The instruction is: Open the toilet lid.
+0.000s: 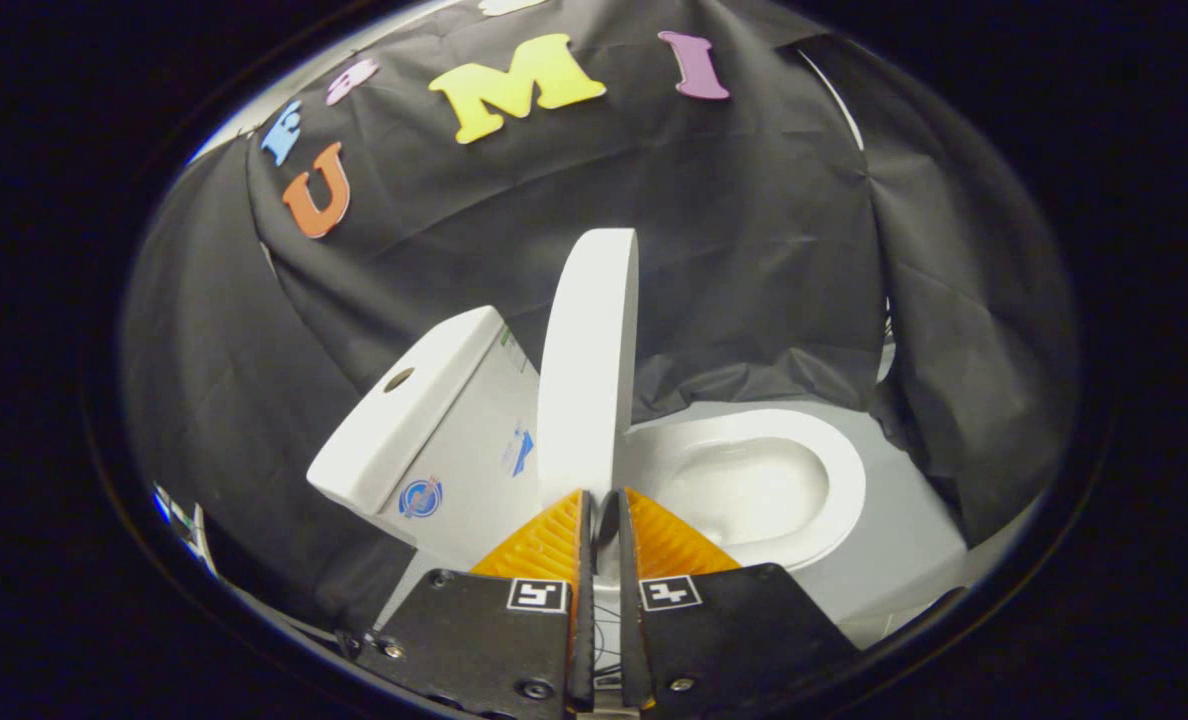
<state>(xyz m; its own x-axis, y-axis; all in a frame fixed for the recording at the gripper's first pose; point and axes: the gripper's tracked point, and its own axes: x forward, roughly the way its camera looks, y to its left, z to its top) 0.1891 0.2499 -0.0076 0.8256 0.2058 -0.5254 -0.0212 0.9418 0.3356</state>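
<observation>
The white toilet lid [589,370] stands upright, leaning back toward the tank [424,420], and I see it nearly edge-on. To its right the seat and the open bowl [754,480] lie bare. My gripper [605,495] is low in front of the toilet, its tips lined up with the lid's lower end near the hinge. The two fingers are pressed almost together, with only a thin slit between them. Nothing shows held between them, and the lid's top rim is far beyond the tips.
Black cloth walls wrap around the toilet at the back and on both sides. A pale floor [894,540] shows to the right of the bowl. The tank lid [409,405] has a round button hole on top.
</observation>
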